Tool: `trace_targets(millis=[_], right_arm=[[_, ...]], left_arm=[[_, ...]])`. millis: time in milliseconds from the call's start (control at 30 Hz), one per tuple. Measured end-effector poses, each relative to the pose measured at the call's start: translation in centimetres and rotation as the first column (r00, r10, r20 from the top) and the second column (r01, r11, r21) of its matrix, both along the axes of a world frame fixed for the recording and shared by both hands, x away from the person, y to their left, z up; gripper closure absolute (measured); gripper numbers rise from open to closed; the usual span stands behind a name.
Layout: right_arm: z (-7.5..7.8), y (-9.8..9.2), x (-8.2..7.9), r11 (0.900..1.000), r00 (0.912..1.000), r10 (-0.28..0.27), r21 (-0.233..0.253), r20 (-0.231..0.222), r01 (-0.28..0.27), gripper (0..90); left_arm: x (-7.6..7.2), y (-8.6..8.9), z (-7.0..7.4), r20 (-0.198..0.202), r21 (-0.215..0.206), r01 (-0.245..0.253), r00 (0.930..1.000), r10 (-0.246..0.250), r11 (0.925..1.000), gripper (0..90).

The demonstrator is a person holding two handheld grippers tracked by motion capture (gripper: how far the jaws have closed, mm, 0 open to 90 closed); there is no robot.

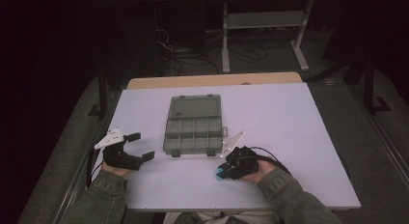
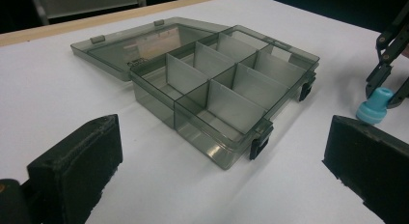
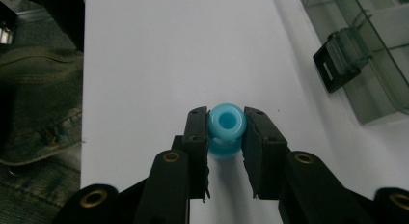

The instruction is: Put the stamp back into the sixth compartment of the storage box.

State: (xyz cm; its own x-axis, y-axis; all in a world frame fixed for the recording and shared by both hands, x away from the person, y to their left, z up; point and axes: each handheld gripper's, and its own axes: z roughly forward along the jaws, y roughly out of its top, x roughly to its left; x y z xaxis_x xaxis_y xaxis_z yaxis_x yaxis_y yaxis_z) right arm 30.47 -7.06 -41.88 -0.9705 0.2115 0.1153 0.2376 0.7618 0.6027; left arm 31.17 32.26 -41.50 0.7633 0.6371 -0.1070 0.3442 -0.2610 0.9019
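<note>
Gripping right gripper (image 3: 226,125) closed around blue spool (image 3: 226,121) on the table (image 1: 289,118), beside open organizer box (image 1: 194,130); keeping it pinched level, carrying toward a compartment. Left gripper (image 1: 143,146) resting wide open, empty.

Open compartment box (image 1: 193,130) blocks frame centre, lid flat behind; bare table (image 1: 289,118) at right, left and lower middle passable.

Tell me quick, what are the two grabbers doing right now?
Left gripper: open, fingers wide apart, holding nothing.
Right gripper: closed on the small blue spool, down at the white table.
</note>
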Motion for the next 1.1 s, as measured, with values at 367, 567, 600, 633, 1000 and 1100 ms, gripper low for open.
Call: trace_targets(millis=[367,567,600,633,1000,1100], right_arm=[[1.5,0.6,0.1,1.0,0.9998,0.005,0.009,0.021,-0.005,70.7],[1.9,0.8,0.4,1.0,0.9996,-0.001,0.008,0.028,0.0,70.8],[2.0,0.8,0.5,1.0,0.9996,-0.002,0.012,0.029,0.002,70.8],[2.2,0.7,0.6,1.0,0.9996,-0.003,0.018,0.029,0.002,70.9],[3.6,0.5,1.1,0.999,0.9988,-0.011,0.035,0.048,0.009,71.1],[3.9,0.3,1.2,0.999,0.9989,-0.01,0.051,0.046,0.008,71.1]], left_arm=[[0.0,0.0,0.0,0.0,0.0,-0.002,1.0,0.002,1.0,0.0],[0.0,0.0,0.0,-0.001,-0.002,-0.002,1.0,0.002,1.0,0.0],[0.0,0.0,0.0,-0.001,-0.002,-0.002,1.0,0.002,1.0,0.0],[0.0,0.0,0.0,0.0,-0.002,-0.001,1.0,0.001,1.0,0.0],[0.0,0.0,0.0,-0.002,0.0,-0.003,1.0,0.003,1.0,0.0],[0.0,0.0,0.0,-0.002,0.0,-0.003,1.0,0.003,1.0,0.0]])
